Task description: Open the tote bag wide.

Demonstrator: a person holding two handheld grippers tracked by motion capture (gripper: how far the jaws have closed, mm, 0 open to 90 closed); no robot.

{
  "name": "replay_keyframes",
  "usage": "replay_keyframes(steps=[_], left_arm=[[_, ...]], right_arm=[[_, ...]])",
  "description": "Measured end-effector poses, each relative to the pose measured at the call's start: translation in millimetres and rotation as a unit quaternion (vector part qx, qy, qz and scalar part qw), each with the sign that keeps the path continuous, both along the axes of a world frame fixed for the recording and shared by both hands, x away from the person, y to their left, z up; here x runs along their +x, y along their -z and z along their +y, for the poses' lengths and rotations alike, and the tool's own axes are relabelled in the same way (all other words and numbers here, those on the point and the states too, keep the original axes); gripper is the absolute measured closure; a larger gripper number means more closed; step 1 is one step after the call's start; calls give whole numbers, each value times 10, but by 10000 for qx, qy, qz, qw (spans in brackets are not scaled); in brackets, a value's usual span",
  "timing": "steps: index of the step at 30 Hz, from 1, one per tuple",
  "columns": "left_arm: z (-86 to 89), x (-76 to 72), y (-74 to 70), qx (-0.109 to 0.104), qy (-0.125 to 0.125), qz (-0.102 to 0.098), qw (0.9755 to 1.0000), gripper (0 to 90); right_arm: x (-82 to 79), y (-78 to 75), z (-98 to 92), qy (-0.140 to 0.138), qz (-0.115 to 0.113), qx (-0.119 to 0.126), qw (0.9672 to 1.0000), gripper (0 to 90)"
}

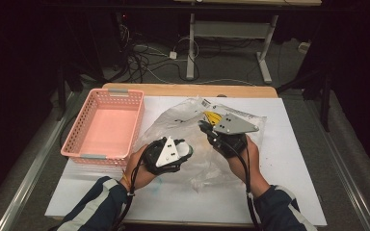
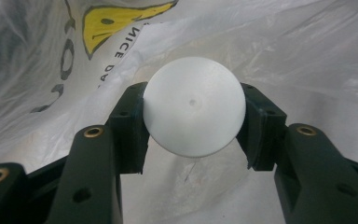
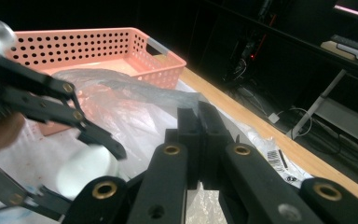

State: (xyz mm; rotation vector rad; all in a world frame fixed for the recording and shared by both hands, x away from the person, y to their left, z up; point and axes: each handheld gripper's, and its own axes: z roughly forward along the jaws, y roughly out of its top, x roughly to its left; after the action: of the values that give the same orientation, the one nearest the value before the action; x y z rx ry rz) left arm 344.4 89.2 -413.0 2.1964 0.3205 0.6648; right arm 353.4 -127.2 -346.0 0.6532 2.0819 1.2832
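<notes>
While the pink basket (image 1: 105,125) at left centre sits empty, my left gripper (image 2: 193,116) clamps a smooth white ball (image 2: 194,106) and my right gripper (image 3: 199,140) pinches the clear plastic bag (image 3: 135,100).

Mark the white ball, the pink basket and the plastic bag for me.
white ball (image 2: 193,106): left gripper view, centre of its front.
pink basket (image 1: 75,132): high view, left wall.
plastic bag (image 1: 173,118): high view, bare upper part.

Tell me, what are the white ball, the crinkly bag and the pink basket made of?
The white ball looks like smooth matte plastic or foam; it has an even, dull surface. The bag seems thin clear plastic film: wrinkled, see-through, shiny. The pink basket looks like hard moulded plastic, with rows of punched holes.
</notes>
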Motion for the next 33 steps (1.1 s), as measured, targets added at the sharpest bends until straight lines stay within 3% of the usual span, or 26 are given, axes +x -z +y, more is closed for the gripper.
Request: replay_keyframes(steps=[2,4,9,11,12,18,19,20,21,22,24,26,28,30,33], left_arm=[[-24,55,30,-56,-24,76,10000,483],[-63,114,62,19,-55,34,10000,483],[-186,297,187,149,-131,136,9997,483],[-240,372,266,110,-214,232,9994,483],[-262,420,300,257,-245,237,9991,482],[-346,626,517,350,-775,507,9951,481],[-336,686,516,447,-462,553,9964,480],[-326,728,502,499,-380,500,9968,480],[-338,708,520,286,-606,671,9955,479],[-349,702,522,232,-729,689,9947,477],[-363,691,511,300,-724,640,9949,459],[-373,654,470,362,-662,515,9958,338],[-368,567,402,413,-560,341,9970,315],[-341,419,339,266,-696,184,9971,307],[-235,240,222,314,-612,-34,9976,306]], right_arm=[[17,-10,-8,44,38,39,10000,900],[40,-40,-7,95,95,85,9999,900],[63,-125,22,143,29,181,9997,900],[65,-123,31,137,31,205,9997,900],[67,-118,29,139,27,199,9997,900],[60,-109,18,100,71,195,9997,900],[60,-104,18,101,73,190,9997,900],[63,-97,17,98,81,189,9997,900],[68,-86,17,95,91,183,9997,900],[74,-75,19,93,110,162,9998,900],[89,-47,25,90,139,134,9998,900],[99,-24,29,81,156,101,9998,900],[108,-9,26,107,173,72,9998,900],[120,3,10,119,178,48,9998,900],[134,16,-19,171,208,25,9996,900]])
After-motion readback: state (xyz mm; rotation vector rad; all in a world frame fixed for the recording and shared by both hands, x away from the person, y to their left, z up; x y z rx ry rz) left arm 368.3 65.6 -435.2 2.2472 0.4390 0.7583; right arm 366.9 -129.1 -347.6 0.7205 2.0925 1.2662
